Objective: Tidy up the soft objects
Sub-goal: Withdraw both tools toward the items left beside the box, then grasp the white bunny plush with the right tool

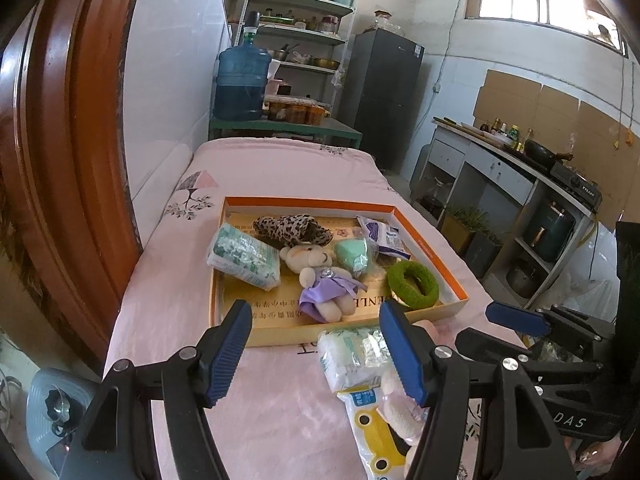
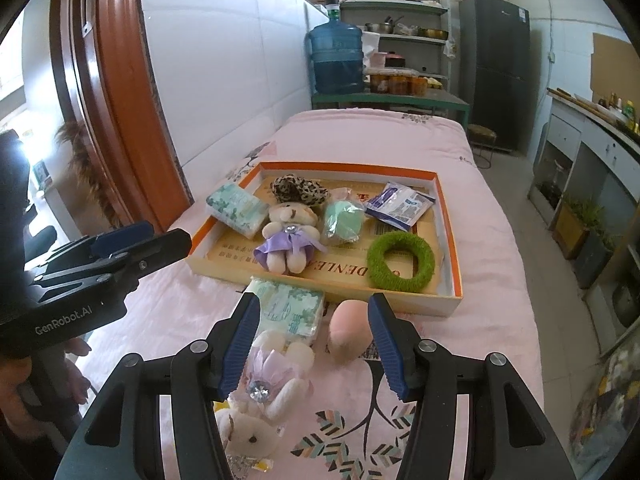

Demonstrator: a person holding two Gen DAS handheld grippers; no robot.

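Observation:
An orange-rimmed box (image 1: 432, 240) (image 2: 450, 240) on the pink bed holds a tissue pack (image 1: 244, 256), a leopard cloth (image 1: 294, 230), a bear in a purple dress (image 1: 320, 284) (image 2: 290, 236), a green sponge (image 1: 352, 256), a white-blue packet (image 1: 380, 234) and a green ring (image 1: 412, 284) (image 2: 400, 262). In front of the box lie another tissue pack (image 2: 290, 308) (image 1: 352, 354), a pink plush piece (image 2: 348, 330) and a white bear in a pink dress (image 2: 268, 392). My left gripper (image 1: 316, 354) is open and empty before the box. My right gripper (image 2: 314, 344) is open and empty above these loose items.
A yellow car-print packet (image 1: 370, 428) lies near the white bear. A brown wooden headboard (image 1: 72, 120) stands at the left. A blue water jug (image 1: 242, 80), shelves and a dark fridge (image 1: 384, 92) stand past the bed. A counter (image 1: 508, 168) runs along the right.

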